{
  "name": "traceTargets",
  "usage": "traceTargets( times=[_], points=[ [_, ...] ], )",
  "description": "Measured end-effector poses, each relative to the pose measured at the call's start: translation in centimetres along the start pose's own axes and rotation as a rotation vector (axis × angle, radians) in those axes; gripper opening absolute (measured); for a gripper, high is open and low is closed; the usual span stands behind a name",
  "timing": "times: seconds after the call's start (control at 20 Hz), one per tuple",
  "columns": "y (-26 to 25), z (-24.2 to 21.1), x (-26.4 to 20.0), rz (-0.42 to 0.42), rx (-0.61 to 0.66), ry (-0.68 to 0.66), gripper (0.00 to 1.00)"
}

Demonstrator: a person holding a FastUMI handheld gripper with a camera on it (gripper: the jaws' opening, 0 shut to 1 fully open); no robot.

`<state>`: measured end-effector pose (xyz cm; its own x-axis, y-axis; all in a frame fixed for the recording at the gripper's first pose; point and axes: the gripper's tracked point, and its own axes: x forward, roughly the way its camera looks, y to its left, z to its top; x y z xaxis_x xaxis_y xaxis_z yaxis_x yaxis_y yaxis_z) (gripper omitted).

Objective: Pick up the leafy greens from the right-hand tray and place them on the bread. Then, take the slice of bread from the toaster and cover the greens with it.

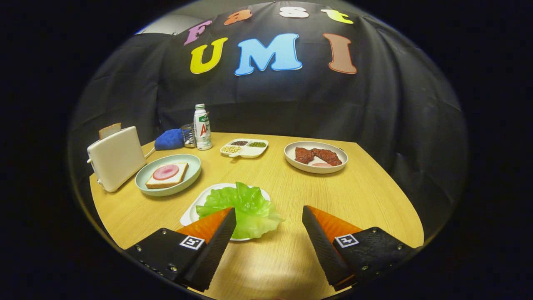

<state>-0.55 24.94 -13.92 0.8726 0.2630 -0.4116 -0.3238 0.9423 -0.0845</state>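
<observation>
Leafy greens [245,206] lie on a white tray [192,213] just ahead of my left finger, which overlaps the leaf's near edge. My gripper [270,213] is open above the table, nothing between its fingers. Beyond the tray to the left, a pale green plate [188,180] carries a bread slice [177,178] topped with a pink round of ham [165,171]. A cream toaster [115,158] stands left of that plate with a slice of bread [110,130] sticking out of its top.
A white plate [315,166] with brown meat pieces sits beyond the right finger. Farther back stand a divided dish of beans [245,147], a small bottle [202,127], a glass [188,135] and a blue cloth [169,139]. The wooden table's edge [387,179] curves at right.
</observation>
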Motion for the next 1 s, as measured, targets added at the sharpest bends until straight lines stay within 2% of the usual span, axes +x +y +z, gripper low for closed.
traceTargets(
  times=[0.1, 0.25, 0.3, 0.35, 0.4, 0.45, 0.55, 0.6, 0.65, 0.75, 1.0],
  points=[
    [0.3, -0.5, 0.8, -0.001, -0.019, 0.037, 0.98],
    [0.5, -1.2, 1.5, -0.013, -0.035, 0.086, 0.91],
    [0.0, -1.1, 1.6, -0.035, -0.049, 0.091, 0.83],
    [-0.3, -1.2, 2.0, -0.047, -0.055, 0.095, 0.59],
    [0.0, -1.2, 2.1, -0.035, -0.045, 0.097, 0.45],
    [0.3, -1.2, 2.1, -0.024, -0.052, 0.102, 0.35],
    [0.3, -0.8, 2.0, 0.001, -0.087, 0.085, 0.35],
    [0.6, -0.2, 1.7, -0.008, -0.059, 0.057, 0.35],
    [0.8, -0.3, 1.5, 0.028, -0.059, 0.067, 0.04],
    [1.9, -0.3, 1.4, 0.083, -0.027, 0.065, 0.04],
    [2.6, 1.5, 0.3, 0.141, 0.017, 0.019, 0.04]
  ],
)
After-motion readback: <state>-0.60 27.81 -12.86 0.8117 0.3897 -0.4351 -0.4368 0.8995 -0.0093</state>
